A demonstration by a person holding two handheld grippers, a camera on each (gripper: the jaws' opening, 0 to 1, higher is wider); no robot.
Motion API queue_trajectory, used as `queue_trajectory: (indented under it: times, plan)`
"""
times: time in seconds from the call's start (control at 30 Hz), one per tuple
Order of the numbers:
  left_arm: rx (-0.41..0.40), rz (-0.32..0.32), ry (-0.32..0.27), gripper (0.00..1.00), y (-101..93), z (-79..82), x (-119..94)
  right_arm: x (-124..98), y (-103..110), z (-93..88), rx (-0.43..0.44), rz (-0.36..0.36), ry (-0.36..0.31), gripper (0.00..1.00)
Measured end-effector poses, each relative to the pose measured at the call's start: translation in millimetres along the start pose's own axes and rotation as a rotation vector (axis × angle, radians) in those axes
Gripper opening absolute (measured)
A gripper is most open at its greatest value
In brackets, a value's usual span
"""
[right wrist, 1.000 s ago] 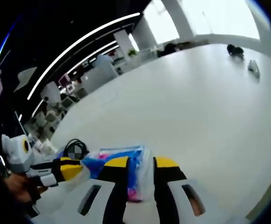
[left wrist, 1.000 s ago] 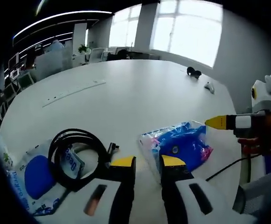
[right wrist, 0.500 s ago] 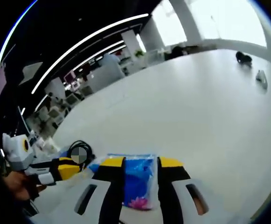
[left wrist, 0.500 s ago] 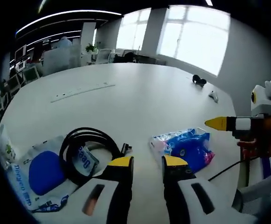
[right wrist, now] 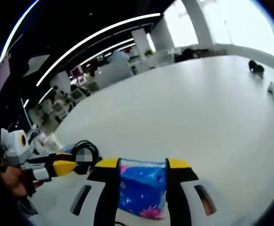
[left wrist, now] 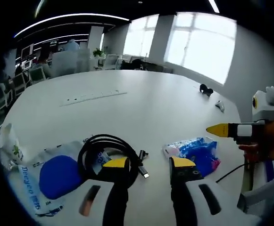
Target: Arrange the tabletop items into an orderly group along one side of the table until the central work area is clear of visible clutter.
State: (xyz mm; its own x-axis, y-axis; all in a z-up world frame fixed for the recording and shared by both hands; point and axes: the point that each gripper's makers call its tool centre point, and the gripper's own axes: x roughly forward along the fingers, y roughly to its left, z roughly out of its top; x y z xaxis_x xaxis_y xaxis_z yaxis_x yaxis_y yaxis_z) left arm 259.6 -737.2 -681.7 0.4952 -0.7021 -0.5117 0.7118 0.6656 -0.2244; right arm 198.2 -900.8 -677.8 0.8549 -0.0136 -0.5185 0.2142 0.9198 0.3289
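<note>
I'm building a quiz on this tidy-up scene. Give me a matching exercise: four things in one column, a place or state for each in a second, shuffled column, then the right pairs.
Things:
1. coiled black cable
2. blue floral packet
3. white pouch with blue oval
4. small dark object

Places or states:
A. far across the table, near the windows
B. between the jaws of the right gripper
C. lying partly on the white pouch, just ahead of the left gripper
D. flat at the table's near edge, under part of the cable

Pairs: 1-C, 2-B, 3-D, 4-A
</note>
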Motion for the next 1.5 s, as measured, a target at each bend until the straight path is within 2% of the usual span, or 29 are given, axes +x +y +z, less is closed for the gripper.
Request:
queue_trajectory:
  times: [0.33, 0.77, 1.23, 1.5]
  plan:
    - [-0.016, 0.031, -0.014, 0.41, 14.2, -0.2, -7.3, 2.1, 5.3, -0.7, -0.030, 0.009, 0.009, 0.45]
    - [-0.037, 0.064, -0.024, 0.50, 29.4, 0.9, -14.2, 13.5, 27.6, 0.0, -0.093, 0.067, 0.050, 0.54]
    - [-0.056, 0.126, -0.017, 0.58, 60.0, -5.1, -26.6, 35.6, 62.4, 6.0, -0.225, 0.145, 0.095, 0.61]
    - [-0.062, 0.161, -0.023, 0.62, 75.9, -4.5, -32.3, 49.6, 84.4, 8.3, -0.293, 0.194, 0.120, 0.61]
